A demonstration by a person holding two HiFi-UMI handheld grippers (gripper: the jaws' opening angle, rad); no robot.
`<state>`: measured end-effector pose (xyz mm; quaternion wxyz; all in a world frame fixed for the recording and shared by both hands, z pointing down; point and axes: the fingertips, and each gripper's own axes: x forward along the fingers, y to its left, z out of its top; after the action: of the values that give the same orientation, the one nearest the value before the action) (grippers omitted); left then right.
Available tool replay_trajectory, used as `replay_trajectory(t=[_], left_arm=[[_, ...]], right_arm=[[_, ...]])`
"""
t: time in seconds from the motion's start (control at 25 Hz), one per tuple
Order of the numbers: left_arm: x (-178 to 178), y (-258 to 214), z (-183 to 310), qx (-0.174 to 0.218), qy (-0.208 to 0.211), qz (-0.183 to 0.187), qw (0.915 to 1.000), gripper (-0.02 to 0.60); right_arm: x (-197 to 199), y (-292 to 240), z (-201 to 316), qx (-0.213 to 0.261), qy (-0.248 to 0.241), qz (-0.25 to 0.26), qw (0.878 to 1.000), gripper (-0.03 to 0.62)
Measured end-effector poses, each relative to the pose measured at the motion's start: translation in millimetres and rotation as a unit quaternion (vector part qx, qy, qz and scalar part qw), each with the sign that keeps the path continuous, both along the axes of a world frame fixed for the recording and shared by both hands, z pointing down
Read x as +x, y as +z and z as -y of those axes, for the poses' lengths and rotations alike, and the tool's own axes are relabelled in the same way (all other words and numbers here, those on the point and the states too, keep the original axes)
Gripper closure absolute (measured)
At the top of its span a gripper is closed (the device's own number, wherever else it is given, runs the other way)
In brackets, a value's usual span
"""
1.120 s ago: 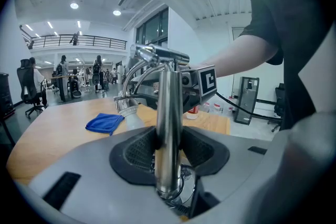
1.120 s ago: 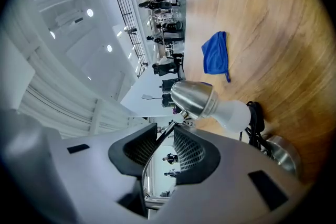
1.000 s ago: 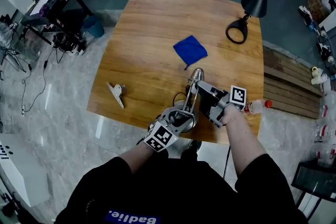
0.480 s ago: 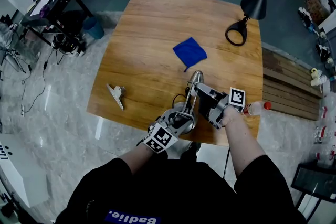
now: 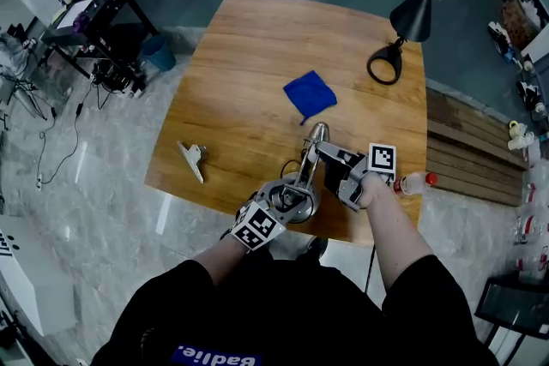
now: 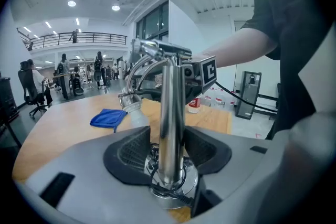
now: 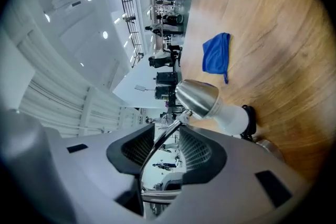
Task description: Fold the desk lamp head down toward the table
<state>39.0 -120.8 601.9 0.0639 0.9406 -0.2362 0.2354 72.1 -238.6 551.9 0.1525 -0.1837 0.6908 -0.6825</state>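
A chrome desk lamp (image 5: 316, 135) stands at the table's near edge, with its head (image 7: 199, 98) and white bulb (image 7: 232, 118) tipped down close to the wood. My left gripper (image 5: 294, 195) straddles the upright post (image 6: 170, 123) just above the round base. Its jaws are opening, and a gap shows beside the post. My right gripper (image 5: 333, 160) reaches in from the right around the thin arm (image 7: 167, 138) behind the head. Its jaws are opening too, and the pads stand well clear of the rod.
A blue cloth (image 5: 310, 94) lies mid-table beyond the lamp. A black desk lamp (image 5: 412, 9) with a ring base (image 5: 385, 64) stands at the far right corner. A metal clip (image 5: 192, 159) lies at the left, and a red-capped bottle (image 5: 415, 182) sits by the right edge.
Both grippers and the chrome lamp stay where they were. Only the head view has shifted a little.
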Motion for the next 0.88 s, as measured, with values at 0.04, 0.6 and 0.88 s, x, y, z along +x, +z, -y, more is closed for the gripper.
replay_trajectory(t=[0.04,0.6,0.88], left_arm=[[-2,0,0,0.001,-0.004,0.003,1.0,0.381],[-16,-34,-28,0.022,-0.108,-0.016,0.9938,0.376],[-21,-70,-61,0.038,-0.078,-0.061,0.9943,0.376]], right_arm=[[-1,-3,0,0.0,-0.001,0.007,1.0,0.416],[29,-19,-33,0.02,-0.016,0.018,1.0,0.359],[14,-59,-85,0.088,0.0,0.015,0.996,0.359]])
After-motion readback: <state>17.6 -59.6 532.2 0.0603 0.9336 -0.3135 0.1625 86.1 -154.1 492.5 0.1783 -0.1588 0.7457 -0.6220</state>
